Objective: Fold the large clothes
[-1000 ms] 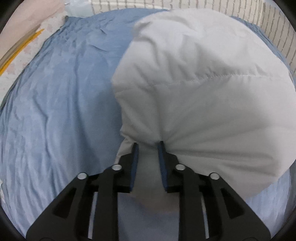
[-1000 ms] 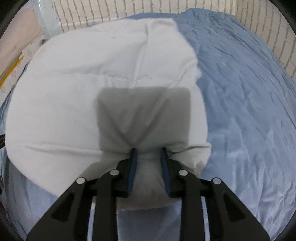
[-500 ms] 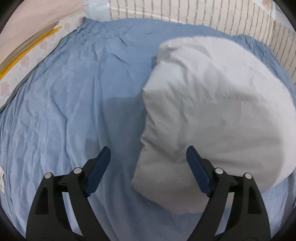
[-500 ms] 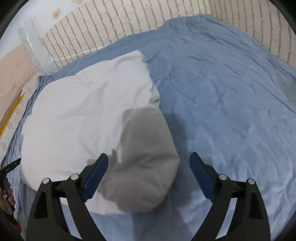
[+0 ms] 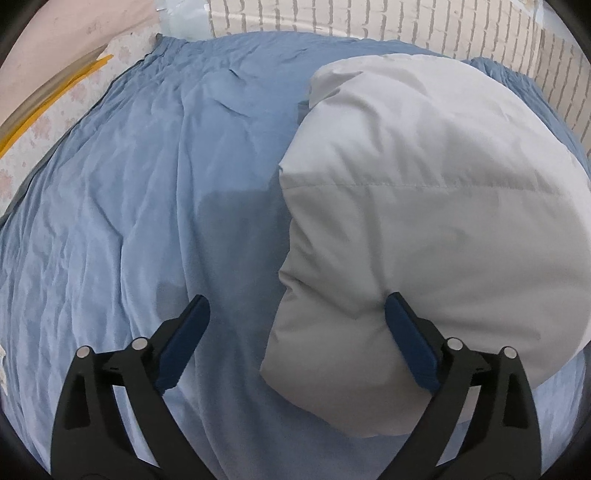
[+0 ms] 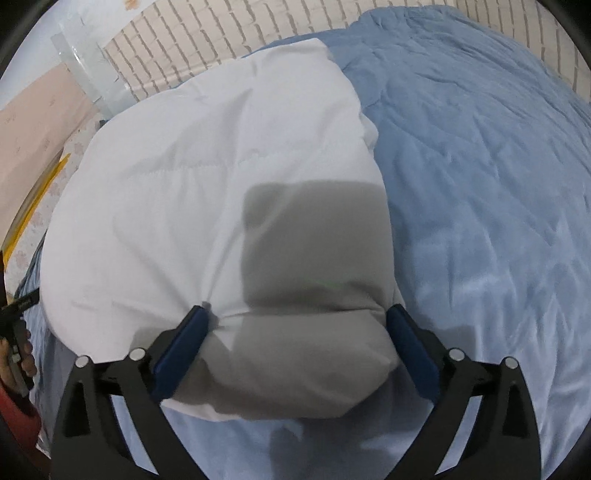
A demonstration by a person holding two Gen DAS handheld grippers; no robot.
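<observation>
White padded garment (image 5: 424, 206) lies folded on the blue bed (image 5: 129, 221). Left hand-held gripper (image 5: 295, 343) and right hand-held gripper (image 6: 295, 343) both gape wide, empty; next fold likely requires regrasping an edge.

White quilted padded garment (image 5: 424, 206), puffy, folded into a thick rounded bundle. Lies on blue bedsheet (image 5: 129, 221). One stitched seam runs across its top. Near corner bulges, in shadow (image 6: 314, 258).

Brick-patterned wall (image 5: 369, 18) behind blue bedsheet (image 5: 129, 221)
</observation>
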